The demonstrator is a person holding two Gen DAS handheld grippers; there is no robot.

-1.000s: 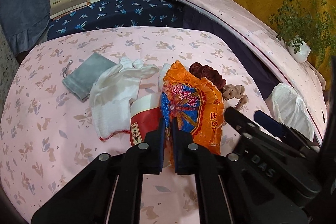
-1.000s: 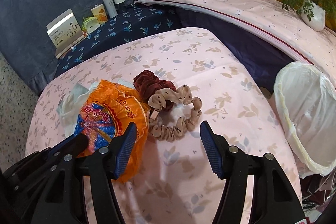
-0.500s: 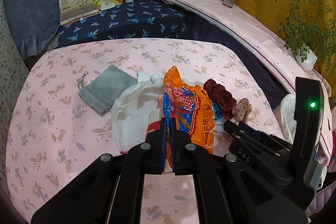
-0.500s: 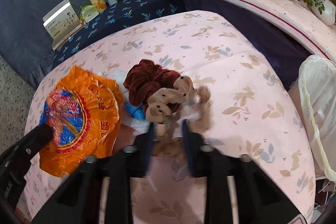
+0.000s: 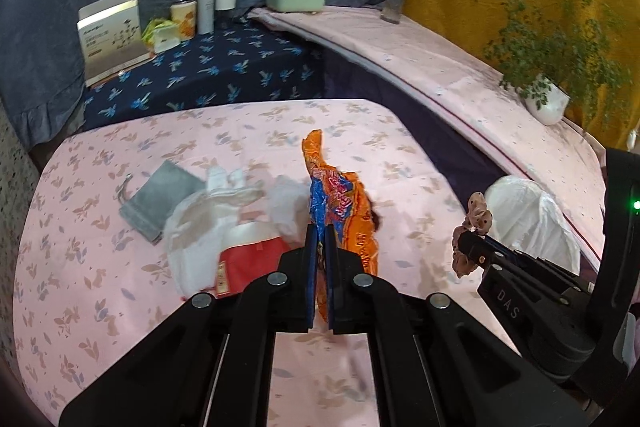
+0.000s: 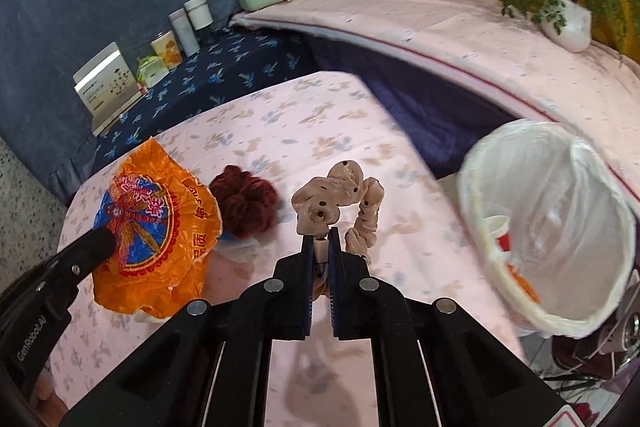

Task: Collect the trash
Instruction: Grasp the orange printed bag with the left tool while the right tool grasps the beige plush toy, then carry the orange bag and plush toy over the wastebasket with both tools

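While the left hand-held gripper is clenching an orange snack wrapper clear of the pink floral tabletop, the right hand-held gripper is pinching a beige dotted scrunchie, likewise off the cloth. A white-lined trash bin is standing open at three o'clock in the right wrist view. A dark red scrunchie is lying at ten o'clock of the right jaws, beside the wrapper.

Both grippers clamped (left, right)
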